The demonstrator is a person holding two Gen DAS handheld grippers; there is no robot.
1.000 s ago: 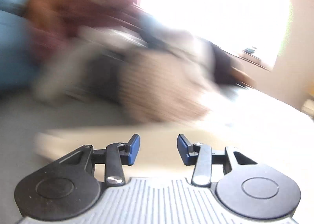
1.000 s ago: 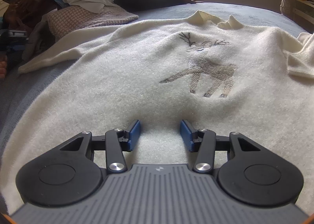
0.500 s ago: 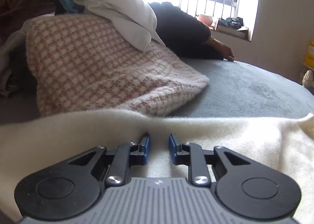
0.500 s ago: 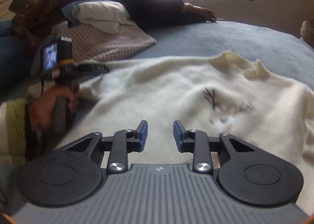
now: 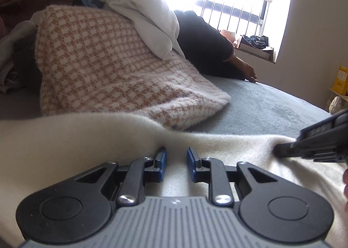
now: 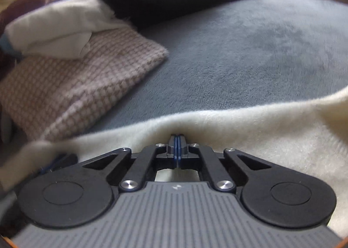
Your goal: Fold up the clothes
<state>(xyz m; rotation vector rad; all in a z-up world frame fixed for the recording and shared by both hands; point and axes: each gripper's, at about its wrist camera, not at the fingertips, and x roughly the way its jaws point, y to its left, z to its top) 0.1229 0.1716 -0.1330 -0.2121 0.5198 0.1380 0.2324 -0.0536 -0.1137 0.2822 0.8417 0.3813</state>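
Cream sweater (image 5: 71,150) lies spread on the grey-blue bed (image 6: 239,52), filling the lower half of both views; its far edge runs as a long left-to-right line across mid-frame, w/ bed cover beyond it. Right tongs (image 6: 178,148) sit right at that edge, centre frame, blue pads pressed together w/ the cream edge bunched up around the tips, so I judge they're pinching the sweater edge, tho the cloth between the pads is hidden. Left tongs (image 5: 176,165) are parted, a clear gap between the pads, fleece lying under and between them, edge just ahead of the tips; nothing gripped. In the left view the right tool shows as a dark shape at right-mid frame, touching the same edge, so both tools sit along one edge line, left tool to the left, near each other. Edge's long axis crosses both tools' pointing direction. Right is the one already on the cloth; left would need to close on the edge before any lift or fold-over. Checked knit (image 5: 113,69) and white garment (image 5: 141,8) are piled upper left, apart from the sweater's middle.
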